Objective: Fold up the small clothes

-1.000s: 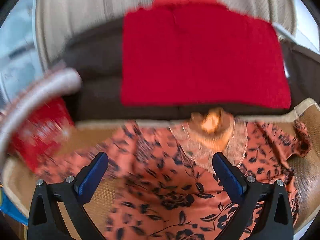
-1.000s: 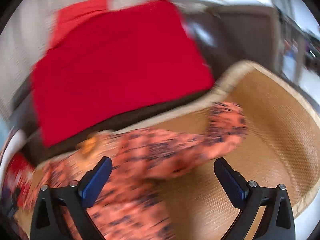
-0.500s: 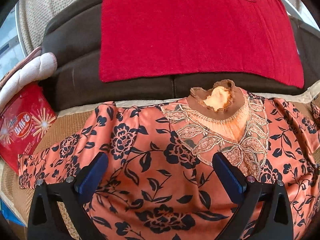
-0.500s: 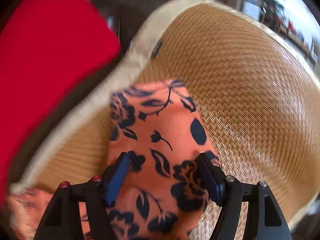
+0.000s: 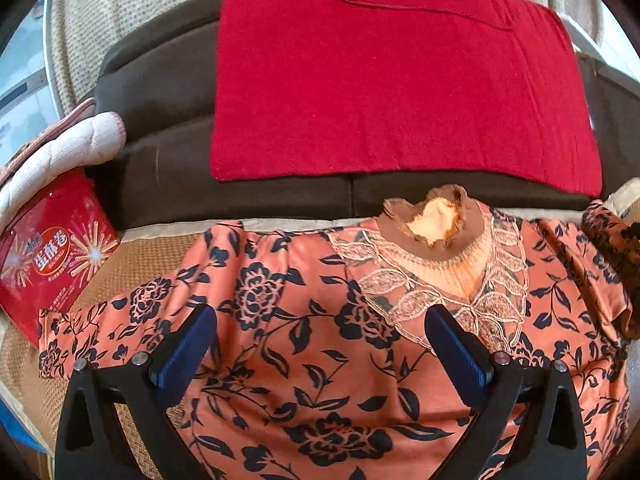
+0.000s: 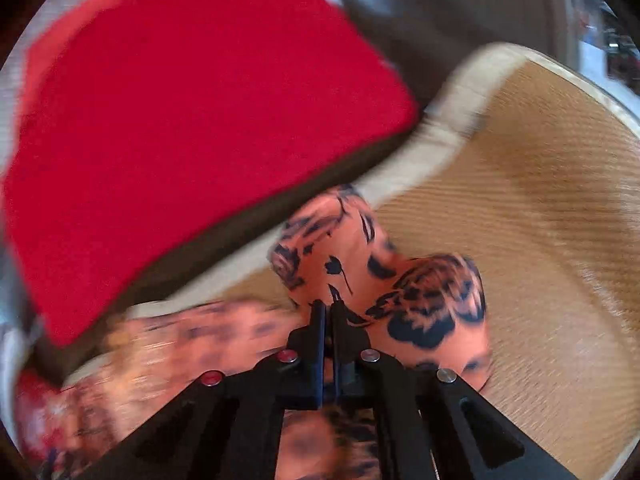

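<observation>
Right gripper (image 6: 328, 312) has closed on the blouse (image 5: 320, 360) sleeve near the mat's (image 6: 540, 220) back edge. Left gripper (image 5: 320, 344) hovers open above the blouse.

Dark brown sofa (image 5: 168, 92), red blanket (image 5: 392, 80) draped; woven mat (image 6: 540, 200) on seat.

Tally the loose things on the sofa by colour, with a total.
Red: 2, the red blanket and the red snack tin
Orange with dark flowers: 1, the floral blouse
White: 1, the quilted white pad
Total: 4
</observation>
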{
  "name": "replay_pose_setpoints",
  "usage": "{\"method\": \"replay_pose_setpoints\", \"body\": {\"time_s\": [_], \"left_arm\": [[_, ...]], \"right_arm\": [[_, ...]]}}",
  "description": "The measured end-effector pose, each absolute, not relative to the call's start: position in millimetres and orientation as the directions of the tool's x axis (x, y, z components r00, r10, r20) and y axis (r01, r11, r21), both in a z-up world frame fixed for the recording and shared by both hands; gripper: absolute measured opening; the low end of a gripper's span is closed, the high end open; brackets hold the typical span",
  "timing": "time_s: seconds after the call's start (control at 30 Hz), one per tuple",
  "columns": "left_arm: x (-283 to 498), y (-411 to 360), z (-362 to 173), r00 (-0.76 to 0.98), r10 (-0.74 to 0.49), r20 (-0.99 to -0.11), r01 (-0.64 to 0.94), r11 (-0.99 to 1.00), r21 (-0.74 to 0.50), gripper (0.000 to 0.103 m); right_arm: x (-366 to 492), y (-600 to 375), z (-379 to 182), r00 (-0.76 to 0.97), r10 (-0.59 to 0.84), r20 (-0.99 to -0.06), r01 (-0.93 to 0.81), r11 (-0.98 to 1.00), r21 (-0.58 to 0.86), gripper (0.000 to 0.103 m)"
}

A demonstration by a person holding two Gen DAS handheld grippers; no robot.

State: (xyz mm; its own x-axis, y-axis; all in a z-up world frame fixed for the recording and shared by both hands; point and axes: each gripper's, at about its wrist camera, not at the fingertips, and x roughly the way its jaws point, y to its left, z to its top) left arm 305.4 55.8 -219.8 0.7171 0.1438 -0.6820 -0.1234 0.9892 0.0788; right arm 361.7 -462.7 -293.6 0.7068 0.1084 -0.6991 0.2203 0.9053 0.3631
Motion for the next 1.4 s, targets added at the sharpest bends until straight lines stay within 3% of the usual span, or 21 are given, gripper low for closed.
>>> {"method": "replay_pose_setpoints", "body": {"time_s": [0.23,0.37,0.47,0.5,0.57,0.6,0.63,0.9,0.97,1.0,1.03,1.13,1.4], "left_arm": [[299,91,-211,0.731,0.125,-0.671,-0.157,0.987,0.013,0.103],[294,108,-214,0.732,0.161,-0.662,-0.192,0.981,0.027,0.103],[294,110,-217,0.721,0.138,-0.679,-0.176,0.984,0.013,0.103],[293,109,-218,0.722,0.134,-0.679,-0.169,0.986,0.015,0.103],[295,105,-220,0.722,0.129,-0.680,-0.151,0.988,0.027,0.103],[297,100,-221,0.721,0.125,-0.682,-0.141,0.990,0.034,0.103],[299,97,-223,0.719,0.123,-0.685,-0.134,0.990,0.037,0.103],[320,67,-237,0.686,0.109,-0.719,-0.100,0.993,0.055,0.103],[323,63,-237,0.685,0.105,-0.721,-0.098,0.994,0.051,0.103],[324,61,-236,0.686,0.105,-0.719,-0.098,0.994,0.052,0.103],[324,59,-235,0.689,0.104,-0.718,-0.097,0.994,0.051,0.103],[322,56,-233,0.694,0.090,-0.715,-0.086,0.995,0.042,0.103],[307,78,-216,0.716,0.032,-0.697,-0.079,0.996,-0.036,0.103]], "right_arm": [[307,-328,-226,0.735,0.413,-0.538,-0.151,0.873,0.464,0.002],[289,-291,-208,0.741,0.402,-0.538,-0.206,0.899,0.387,0.004],[298,-333,-214,0.764,0.306,-0.569,-0.098,0.925,0.366,0.006],[302,-353,-221,0.758,0.243,-0.605,-0.025,0.938,0.346,0.012],[308,-383,-238,0.742,0.155,-0.652,0.077,0.947,0.312,0.051],[312,-403,-248,0.732,0.101,-0.674,0.141,0.945,0.295,0.092],[314,-421,-258,0.736,0.050,-0.675,0.205,0.934,0.293,0.097],[362,-478,-330,0.608,-0.058,-0.792,0.386,0.893,0.232,0.096],[375,-472,-345,0.551,-0.103,-0.828,0.397,0.905,0.152,0.078],[377,-468,-347,0.535,-0.154,-0.830,0.403,0.911,0.091,0.059],[378,-463,-344,0.535,-0.160,-0.829,0.384,0.921,0.071,0.028],[368,-457,-325,0.560,-0.089,-0.824,0.344,0.929,0.133,0.024],[314,-386,-222,0.756,0.194,-0.626,0.047,0.937,0.347,0.024]]}}
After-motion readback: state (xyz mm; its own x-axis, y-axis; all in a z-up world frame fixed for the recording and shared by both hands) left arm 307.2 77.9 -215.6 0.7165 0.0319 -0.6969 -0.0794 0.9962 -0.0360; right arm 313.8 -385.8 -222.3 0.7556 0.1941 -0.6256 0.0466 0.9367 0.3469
